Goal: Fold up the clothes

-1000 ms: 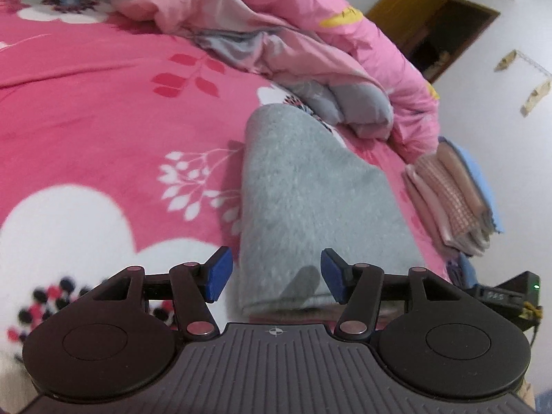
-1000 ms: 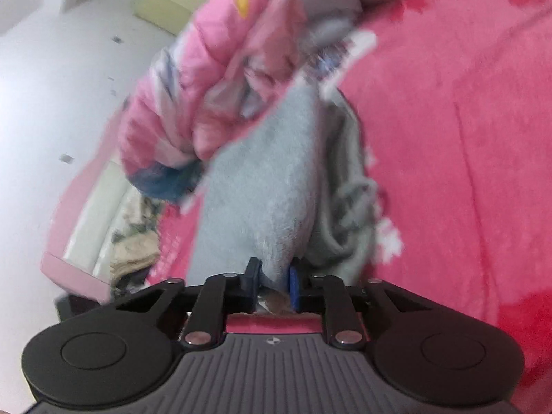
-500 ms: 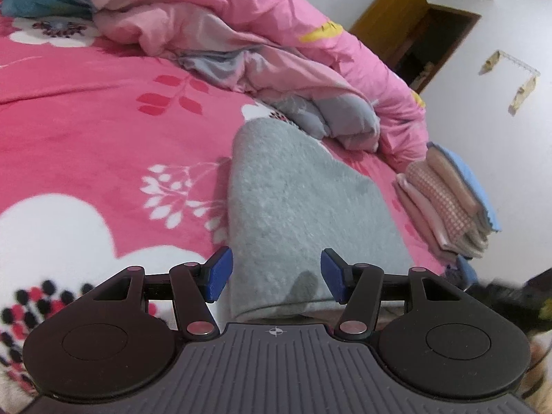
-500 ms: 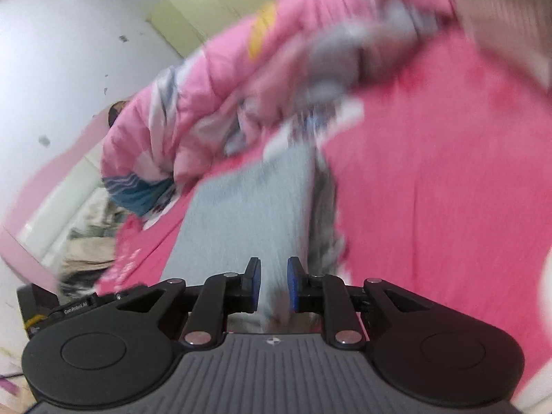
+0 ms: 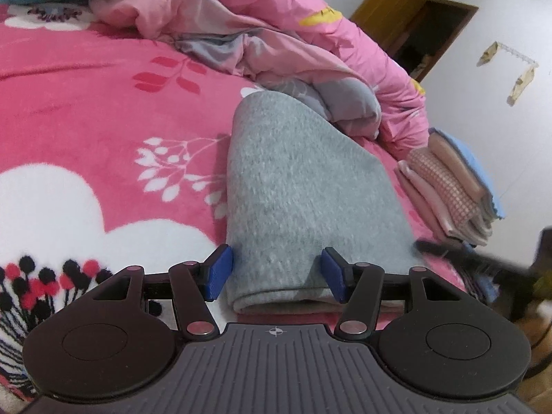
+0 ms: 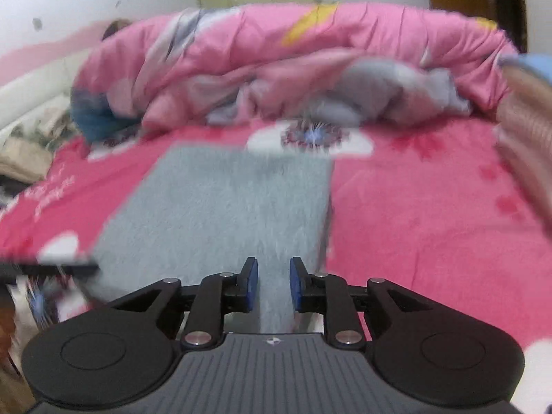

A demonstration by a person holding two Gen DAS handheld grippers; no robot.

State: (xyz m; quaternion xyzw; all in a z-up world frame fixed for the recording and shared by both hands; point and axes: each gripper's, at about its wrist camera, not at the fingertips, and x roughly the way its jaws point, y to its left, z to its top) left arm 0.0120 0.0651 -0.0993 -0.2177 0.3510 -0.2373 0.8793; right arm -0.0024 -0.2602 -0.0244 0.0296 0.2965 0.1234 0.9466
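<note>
The right gripper has its jaws narrow and opening; a strip of the grey garment shows in the gap between them, but the pads stand clear of it, so nothing is gripped. The left gripper has its jaws at a medium spread, straddling the near folded edge of the same grey garment without pressing on it. The garment lies on the pink floral bed cover as a compact folded block, just beside the crumpled pink quilt at its far end. A stack of folded clothes sits near the bed's edge, apart from the garment. Judged from this layout, the last fold on this piece is complete and the release step is in hand. The next move probably calls for both grippers to close on the block's near edge, lift it level so that the layers do not slip, and transfer it toward the stack.
</note>
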